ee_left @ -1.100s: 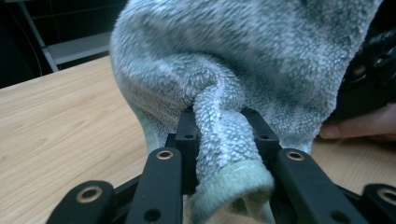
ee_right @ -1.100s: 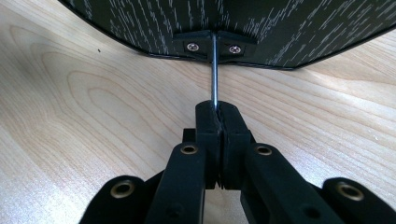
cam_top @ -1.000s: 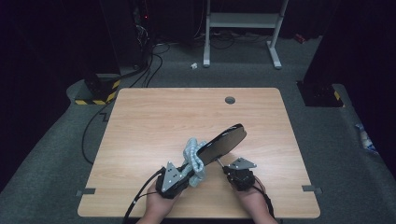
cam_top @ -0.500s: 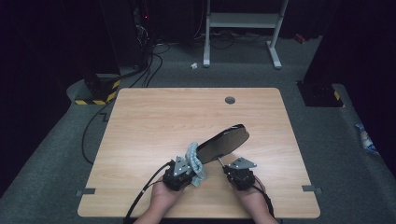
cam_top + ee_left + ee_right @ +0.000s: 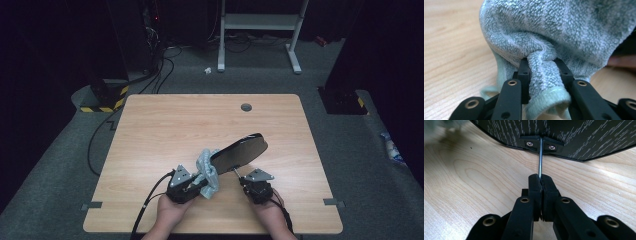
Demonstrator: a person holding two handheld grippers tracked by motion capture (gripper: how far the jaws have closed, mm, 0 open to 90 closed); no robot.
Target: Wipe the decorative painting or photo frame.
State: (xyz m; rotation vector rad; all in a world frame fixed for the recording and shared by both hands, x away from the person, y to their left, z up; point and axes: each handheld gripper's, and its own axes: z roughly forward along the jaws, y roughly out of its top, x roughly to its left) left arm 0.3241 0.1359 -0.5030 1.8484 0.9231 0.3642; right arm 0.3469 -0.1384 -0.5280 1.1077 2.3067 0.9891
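Nearest the person, the left tool [image 5: 192,184] is clamping a bunched fold of the pale blue-green terry cloth [image 5: 207,170], its jaws pinching the hem between them in the left gripper view [image 5: 544,82]. The right tool [image 5: 254,186] is gripping the thin metal rod [image 5: 540,160] with its jaws pressed together on it. That rod is running up into a small screwed bracket on the underside of the flat black oval paddle-shaped panel [image 5: 239,152]. The panel is standing tilted above the light wooden bench [image 5: 165,130], its low end just beyond the two tools and its high end pointing away to the right. The cloth is draping against the panel's low left end, touching it, between the left tool and the panel. Nothing is standing between either tool and its object. Farther off, a round grey grommet [image 5: 246,107] is sitting near the bench's far edge. Beyond the bench, black cables [image 5: 155,70] and a white metal stand [image 5: 260,30] are resting on the grey carpeted floor.
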